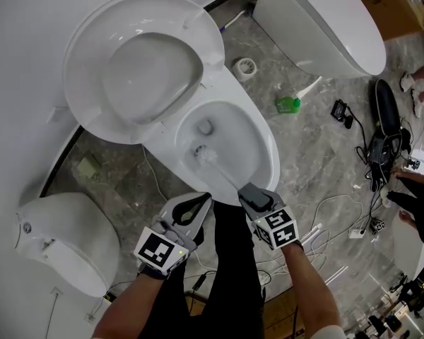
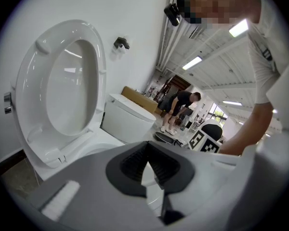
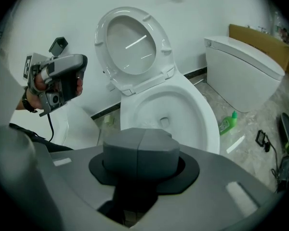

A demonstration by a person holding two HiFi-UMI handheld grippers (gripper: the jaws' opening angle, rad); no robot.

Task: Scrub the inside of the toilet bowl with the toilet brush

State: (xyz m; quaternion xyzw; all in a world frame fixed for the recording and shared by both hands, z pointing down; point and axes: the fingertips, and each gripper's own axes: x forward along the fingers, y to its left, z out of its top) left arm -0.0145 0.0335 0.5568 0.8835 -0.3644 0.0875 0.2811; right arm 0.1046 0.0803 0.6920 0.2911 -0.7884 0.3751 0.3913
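Scrubbing looks under way, not finished. The right gripper [image 1: 252, 191] clamps the toilet brush [image 1: 207, 155], whose bristles are inside the toilet bowl [image 1: 267, 154] at its 11 o'clock. The left gripper [image 1: 193, 207], at 9 o'clock, gapes empty.

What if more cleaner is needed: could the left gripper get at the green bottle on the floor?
Probably not directly. The left gripper is open and empty, but the green bottle lies beyond the toilet bowl, past the right gripper shut on the toilet brush.
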